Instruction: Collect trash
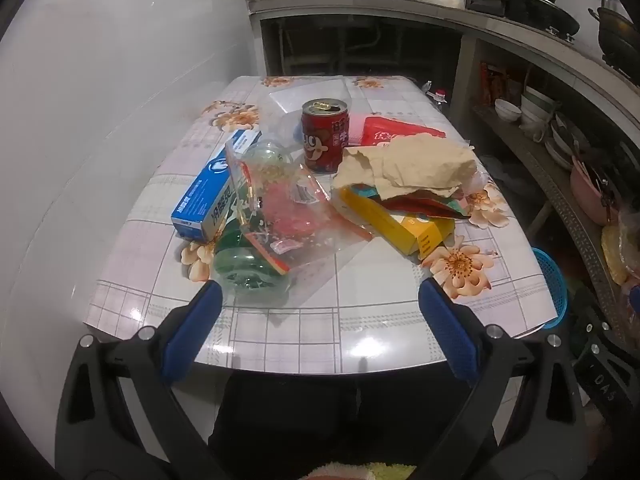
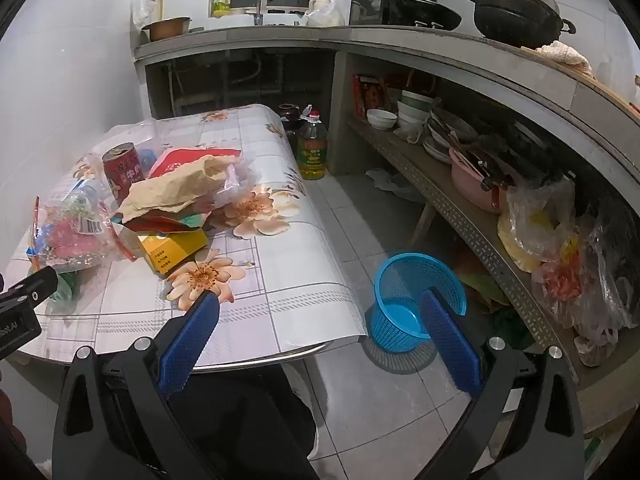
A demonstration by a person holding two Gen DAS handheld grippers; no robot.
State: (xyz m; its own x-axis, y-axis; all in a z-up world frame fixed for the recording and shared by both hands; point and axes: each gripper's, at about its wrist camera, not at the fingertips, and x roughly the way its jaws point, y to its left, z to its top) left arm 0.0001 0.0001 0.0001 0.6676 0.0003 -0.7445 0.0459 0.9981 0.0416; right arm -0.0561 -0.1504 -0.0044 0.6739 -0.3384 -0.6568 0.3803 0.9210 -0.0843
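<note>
desk (image 1: 304,332): glossy floral-and-grid cover, overhangs right edge
can (image 1: 325,136): red, upright, top opened, toward far side
blue box (image 1: 214,186): flat, left side
green bottle (image 1: 244,268): on its side, near edge, partly under clear wrapper (image 1: 288,208)
yellow box (image 1: 394,222): flat, right of wrapper
brown paper (image 1: 416,168): crumpled, over coloured packets, overlapping yellow box
red packet (image 1: 396,132): behind paper
floor (image 2: 384,396): blue basket (image 2: 414,300) just beside desk

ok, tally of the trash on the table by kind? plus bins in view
Cans: 1, red can
Boxes: 2, blue box, yellow box
Plastic bottles: 1, green bottle
Clear plastic bags: 1, over the bottle
Crumpled paper: 1, tan sheet
Red packets: 1
Bins: 1, blue basket on the floor
Total: 8. More wrappers under the paper can't be counted.
</note>
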